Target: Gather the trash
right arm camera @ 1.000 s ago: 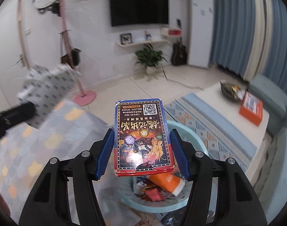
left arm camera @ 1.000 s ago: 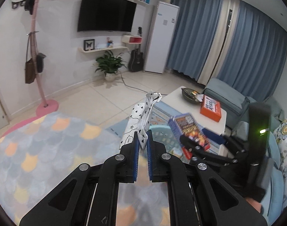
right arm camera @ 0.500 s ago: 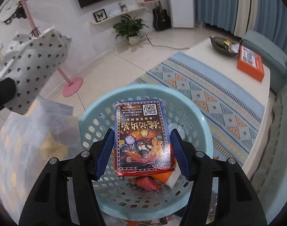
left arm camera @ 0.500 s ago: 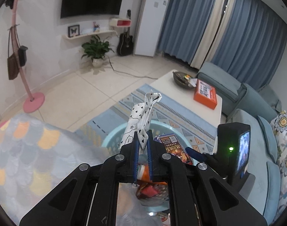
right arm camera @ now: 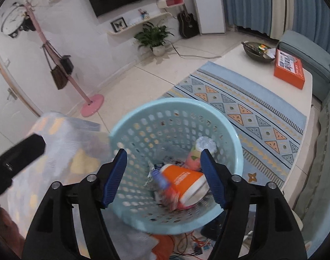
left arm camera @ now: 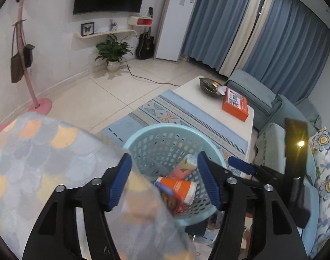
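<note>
A light blue perforated basket [left arm camera: 143,133] stands on the floor below both grippers; it also shows in the right wrist view [right arm camera: 130,123]. It holds trash: an orange paper cup [right arm camera: 183,178], a pink bottle [right arm camera: 194,158] and crumpled wrappers. The cup also shows in the left wrist view [left arm camera: 178,187]. My left gripper [left arm camera: 165,182] is open and empty above the basket's near rim. My right gripper [right arm camera: 165,177] is open and empty directly over the basket. The right gripper's blue fingertip [left arm camera: 240,165] shows at the right of the left wrist view.
A patterned cloth [left arm camera: 35,151] covers a surface on the left, against the basket. A white coffee table [left arm camera: 193,96] with an orange box [left arm camera: 235,104] and a dark bowl [left arm camera: 209,85] stands beyond on a blue rug [right arm camera: 251,108]. A sofa [left arm camera: 273,108] is at right.
Both grippers have opened. The spotted paper left the left gripper and the card box left the right gripper; both grippers now point down over the basket.
</note>
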Demonstrator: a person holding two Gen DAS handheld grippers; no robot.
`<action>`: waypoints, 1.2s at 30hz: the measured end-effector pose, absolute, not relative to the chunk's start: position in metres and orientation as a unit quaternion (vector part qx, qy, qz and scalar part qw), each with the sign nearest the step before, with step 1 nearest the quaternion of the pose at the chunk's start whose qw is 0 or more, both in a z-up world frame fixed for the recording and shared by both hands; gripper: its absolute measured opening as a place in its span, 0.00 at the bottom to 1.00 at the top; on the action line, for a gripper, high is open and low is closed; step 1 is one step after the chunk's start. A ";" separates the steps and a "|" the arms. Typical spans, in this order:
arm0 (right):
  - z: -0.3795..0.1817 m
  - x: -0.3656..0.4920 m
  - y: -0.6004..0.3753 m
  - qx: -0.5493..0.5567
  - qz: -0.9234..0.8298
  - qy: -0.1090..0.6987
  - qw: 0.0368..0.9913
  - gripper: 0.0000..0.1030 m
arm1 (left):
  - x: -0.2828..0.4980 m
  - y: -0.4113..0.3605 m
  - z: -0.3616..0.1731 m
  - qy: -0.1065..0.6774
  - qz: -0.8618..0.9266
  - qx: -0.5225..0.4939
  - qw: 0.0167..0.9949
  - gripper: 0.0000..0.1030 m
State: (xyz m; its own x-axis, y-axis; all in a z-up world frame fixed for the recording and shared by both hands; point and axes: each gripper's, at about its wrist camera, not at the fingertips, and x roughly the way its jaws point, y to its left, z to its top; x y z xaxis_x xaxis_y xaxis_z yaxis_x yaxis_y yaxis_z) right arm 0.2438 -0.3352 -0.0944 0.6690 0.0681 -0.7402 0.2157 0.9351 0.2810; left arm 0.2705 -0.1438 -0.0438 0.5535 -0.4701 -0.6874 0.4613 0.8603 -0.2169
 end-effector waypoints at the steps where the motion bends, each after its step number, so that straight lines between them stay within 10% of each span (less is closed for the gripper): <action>1: -0.089 0.239 -0.331 0.175 -0.036 0.399 0.899 0.66 | 0.265 -0.137 -0.040 0.388 -0.261 -0.008 0.884 0.66; 36: -0.034 0.091 -0.205 0.058 -0.039 0.237 0.969 0.69 | 0.110 0.012 -0.062 0.211 -0.042 -0.034 0.976 0.84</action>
